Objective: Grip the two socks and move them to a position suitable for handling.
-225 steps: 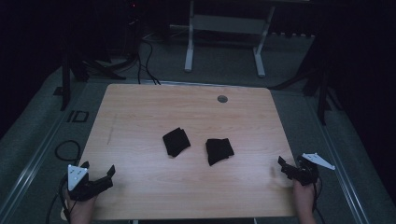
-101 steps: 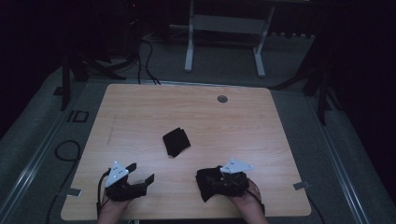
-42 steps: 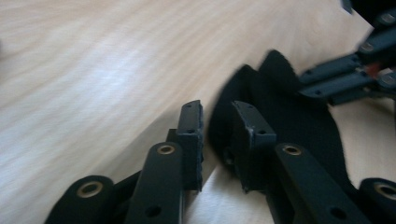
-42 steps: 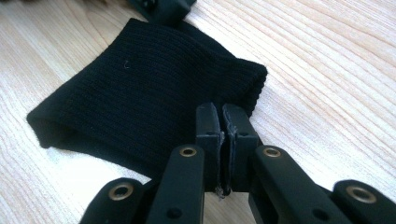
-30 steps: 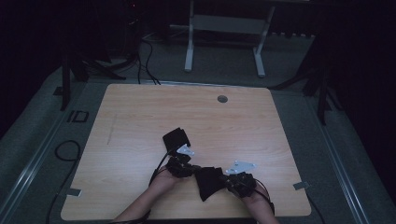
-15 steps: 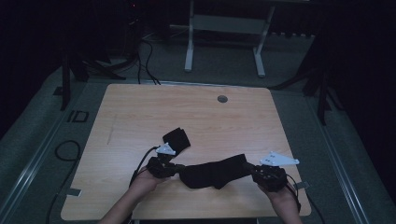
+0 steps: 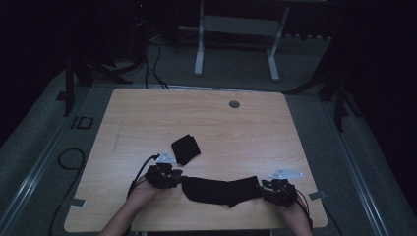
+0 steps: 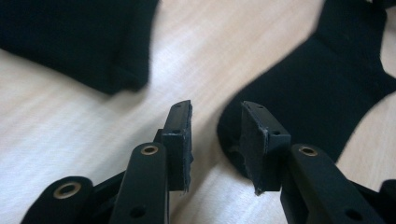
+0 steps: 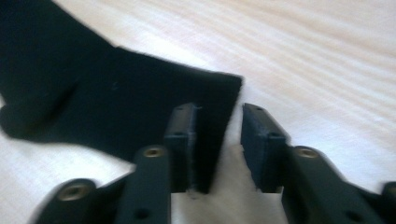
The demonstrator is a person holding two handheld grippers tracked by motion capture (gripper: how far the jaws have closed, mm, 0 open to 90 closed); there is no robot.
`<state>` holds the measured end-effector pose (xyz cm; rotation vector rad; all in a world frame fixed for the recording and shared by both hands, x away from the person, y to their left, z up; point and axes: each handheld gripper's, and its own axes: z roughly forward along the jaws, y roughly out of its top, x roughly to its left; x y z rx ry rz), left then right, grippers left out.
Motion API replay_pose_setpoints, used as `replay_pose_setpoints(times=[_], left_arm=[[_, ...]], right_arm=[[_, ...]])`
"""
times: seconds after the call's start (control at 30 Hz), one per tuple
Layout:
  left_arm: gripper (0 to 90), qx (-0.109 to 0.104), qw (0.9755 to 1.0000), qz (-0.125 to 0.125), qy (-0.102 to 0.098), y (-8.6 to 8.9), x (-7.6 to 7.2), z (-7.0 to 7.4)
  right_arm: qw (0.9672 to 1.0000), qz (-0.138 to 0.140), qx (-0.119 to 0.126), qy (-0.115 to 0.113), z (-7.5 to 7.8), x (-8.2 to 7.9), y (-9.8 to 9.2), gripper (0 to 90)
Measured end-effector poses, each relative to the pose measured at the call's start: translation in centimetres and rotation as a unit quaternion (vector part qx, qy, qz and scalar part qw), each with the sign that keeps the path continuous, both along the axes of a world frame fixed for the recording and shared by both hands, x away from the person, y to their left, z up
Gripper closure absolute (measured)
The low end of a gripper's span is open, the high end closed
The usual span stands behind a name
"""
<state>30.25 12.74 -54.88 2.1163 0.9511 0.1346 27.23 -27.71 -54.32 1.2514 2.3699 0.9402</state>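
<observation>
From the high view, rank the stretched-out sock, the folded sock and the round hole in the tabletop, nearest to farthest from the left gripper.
Measured from the left gripper:
1. Stretched-out sock: its end lies right at the gripper, toward the right gripper.
2. Folded sock: just behind the gripper, farther up the table.
3. Round hole: near the table's far edge.

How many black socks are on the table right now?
2. One sock lies stretched flat near the front edge, between the two grippers. The other sock sits folded just behind it, toward the table's middle.

Light wooden table point(image 7: 147, 113), stretched black sock point(image 7: 221, 191) near front edge, folded black sock point(image 7: 186, 148) mid-table
</observation>
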Motion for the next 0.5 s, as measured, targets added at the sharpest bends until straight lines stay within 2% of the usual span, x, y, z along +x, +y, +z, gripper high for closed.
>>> replay_pose_setpoints(times=[0.03, 0.07, 0.1, 0.13, 0.23, 0.3, 0.37, 0.43, 0.5], left_arm=[[64.0, -0.009, 0.9999, 0.001, -0.012, 0.0, -0.3, 0.3], [64.1, -0.009, 0.9999, 0.001, -0.012, 0.0, -0.3, 0.3], [64.1, -0.012, 0.9996, -0.002, -0.025, -0.2, -0.9, 0.9], [69.2, -0.015, 0.9995, -0.007, -0.027, -0.5, -1.3, 1.1], [82.6, -0.014, 0.9993, -0.019, -0.030, -1.4, -2.1, 1.2], [88.6, -0.005, 0.9992, -0.030, -0.028, -2.2, -2.4, 0.9], [89.6, 0.012, 0.9990, -0.038, -0.018, -2.8, -2.4, 0.2], [89.6, 0.022, 0.9990, -0.037, -0.010, -3.1, -2.3, -0.4], [89.6, 0.030, 0.9990, -0.034, -0.002, -3.1, -2.1, -0.9]], right_arm=[[1.0000, -0.001, 0.004, -0.004, 0.2, 0.0, 0.0, 65.1], [1.0000, -0.001, 0.004, -0.004, 0.2, 0.0, 0.0, 65.1], [0.9999, -0.001, 0.005, -0.013, 0.7, 0.1, -0.1, 65.1], [0.9995, -0.004, -0.004, -0.032, 1.3, 0.1, -0.1, 73.4], [0.9991, 0.014, 0.000, -0.039, 1.7, 0.1, 0.3, 88.6], [0.9993, 0.024, 0.006, -0.028, 1.4, 0.4, 0.7, 89.9], [0.9993, 0.034, 0.004, -0.016, 0.9, 0.7, 1.0, 90.0], [0.9991, 0.041, 0.005, -0.005, 0.4, 1.0, 1.3, 90.0], [0.9990, 0.044, -0.006, 0.001, -0.2, 1.4, 1.5, 89.9]])
